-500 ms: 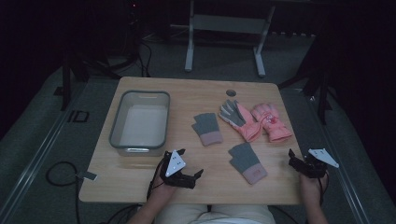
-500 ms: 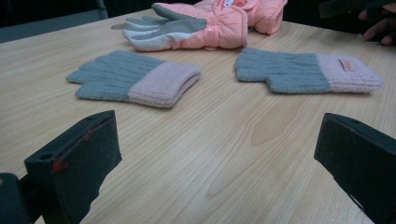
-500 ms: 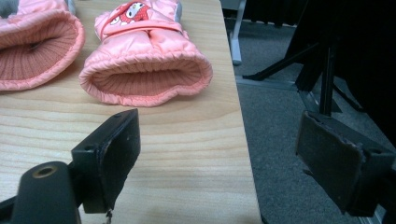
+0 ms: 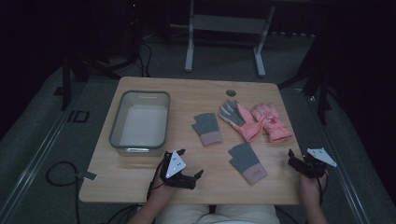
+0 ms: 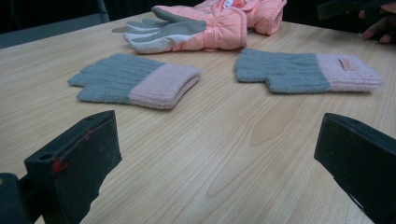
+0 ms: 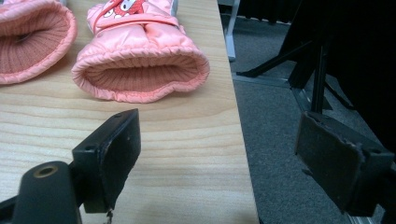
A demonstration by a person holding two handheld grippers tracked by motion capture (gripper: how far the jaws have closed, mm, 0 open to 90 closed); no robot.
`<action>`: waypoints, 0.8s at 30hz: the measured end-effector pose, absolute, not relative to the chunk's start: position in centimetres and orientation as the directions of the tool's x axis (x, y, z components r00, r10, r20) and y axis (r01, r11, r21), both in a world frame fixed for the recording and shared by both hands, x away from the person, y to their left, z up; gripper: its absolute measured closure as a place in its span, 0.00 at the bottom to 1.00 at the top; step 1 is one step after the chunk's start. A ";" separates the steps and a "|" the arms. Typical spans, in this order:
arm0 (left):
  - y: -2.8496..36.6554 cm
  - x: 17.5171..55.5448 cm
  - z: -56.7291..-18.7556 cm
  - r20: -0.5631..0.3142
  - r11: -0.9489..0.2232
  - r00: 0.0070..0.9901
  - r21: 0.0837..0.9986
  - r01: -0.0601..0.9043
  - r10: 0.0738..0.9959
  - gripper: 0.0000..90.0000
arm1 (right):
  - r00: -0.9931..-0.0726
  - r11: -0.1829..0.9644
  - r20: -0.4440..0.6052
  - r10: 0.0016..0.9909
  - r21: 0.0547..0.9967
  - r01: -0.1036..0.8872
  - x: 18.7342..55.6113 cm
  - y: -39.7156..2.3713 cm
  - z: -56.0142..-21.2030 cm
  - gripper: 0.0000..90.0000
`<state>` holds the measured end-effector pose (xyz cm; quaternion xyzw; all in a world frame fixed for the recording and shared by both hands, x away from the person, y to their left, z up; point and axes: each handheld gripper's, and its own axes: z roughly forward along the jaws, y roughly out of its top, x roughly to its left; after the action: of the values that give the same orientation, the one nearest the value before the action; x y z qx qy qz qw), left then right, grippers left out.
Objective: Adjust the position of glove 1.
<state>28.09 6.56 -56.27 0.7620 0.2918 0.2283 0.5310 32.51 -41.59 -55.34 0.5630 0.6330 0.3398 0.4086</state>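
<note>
Four gloves lie spread on the wooden surface as a seated person poises two hand-held grippers at its near edge. The left gripper, its fingers spread wide with nothing between them, points right and away toward the near knitted glove, which lies just to its right, pink cuff toward the person and grey fingers angled away. The right gripper, fingers likewise wide apart and empty, hovers at the near right corner, facing the open cuff of the right-hand padded pink glove, whose long axis runs away and to the left. A second knitted glove and a grey-palmed padded glove lie farther off; a bin sits far left.
</note>
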 end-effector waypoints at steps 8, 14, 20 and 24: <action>6.6 28.1 -56.3 0.034 -0.267 0.725 0.941 0.209 0.688 0.00 | -0.032 0.136 -0.137 0.990 0.881 0.454 32.6 -41.6 -55.3 0.15; 6.5 28.1 -56.3 0.041 -0.272 0.725 0.941 0.204 0.687 0.00 | -0.052 0.111 -0.098 0.994 0.863 0.492 32.9 -41.3 -54.1 0.15; 6.6 28.1 -56.3 0.037 -0.264 0.720 0.942 0.206 0.693 0.00 | -0.052 0.100 -0.085 0.995 0.860 0.501 33.2 -40.8 -51.9 0.15; 6.5 28.1 -56.3 0.038 -0.268 0.719 0.941 0.209 0.694 0.00 | -0.079 0.126 -0.099 0.992 0.848 0.515 33.7 -40.0 -49.6 0.14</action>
<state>28.11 6.53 -56.27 0.7623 0.2960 0.2299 0.5277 33.70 -39.97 -49.60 0.5735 0.6568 0.3292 0.3625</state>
